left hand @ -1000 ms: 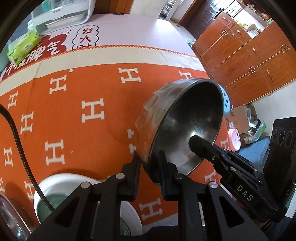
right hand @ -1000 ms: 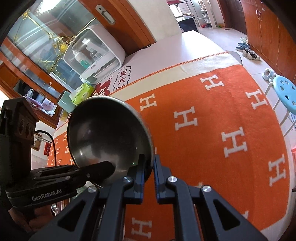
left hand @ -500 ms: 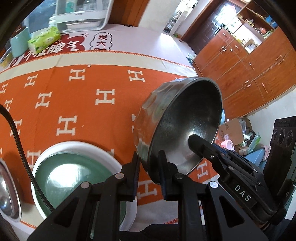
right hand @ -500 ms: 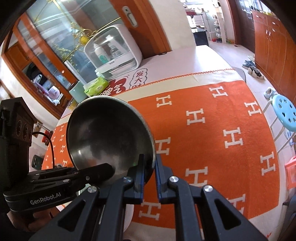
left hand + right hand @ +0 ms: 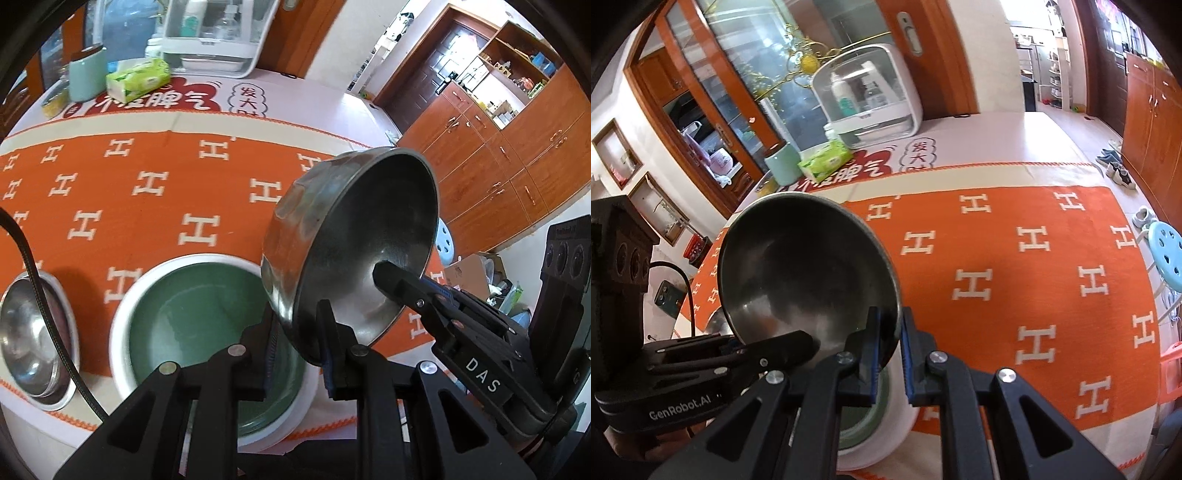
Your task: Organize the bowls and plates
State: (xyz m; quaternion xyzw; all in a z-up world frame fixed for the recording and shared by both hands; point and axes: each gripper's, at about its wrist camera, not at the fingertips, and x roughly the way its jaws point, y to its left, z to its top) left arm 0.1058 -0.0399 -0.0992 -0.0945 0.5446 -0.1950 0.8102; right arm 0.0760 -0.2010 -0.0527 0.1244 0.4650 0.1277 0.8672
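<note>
Both grippers hold one steel bowl (image 5: pixel 354 236) by its rim, tilted, in the air above the orange cloth. My left gripper (image 5: pixel 297 332) is shut on the rim nearest its camera. My right gripper (image 5: pixel 888 339) is shut on the opposite rim of the steel bowl (image 5: pixel 805 266); its fingers (image 5: pixel 402 284) reach into the bowl in the left wrist view. Below sits a white plate with a green centre (image 5: pixel 192 317), also seen in the right wrist view (image 5: pixel 886 428). A second steel bowl (image 5: pixel 26 347) rests on a white plate at the left edge.
The orange H-patterned cloth (image 5: pixel 1015 266) covers the table. At the back stand a white clear-fronted container (image 5: pixel 871 96), a green tissue pack (image 5: pixel 138 77) and a pale green cup (image 5: pixel 86 75). A blue stool (image 5: pixel 1167 254) and wooden cabinets (image 5: pixel 517 155) lie to the right.
Both grippers have carried the steel bowl back toward the table's near edge and higher. The green-centred plate and the second steel bowl have come into fuller view below.
</note>
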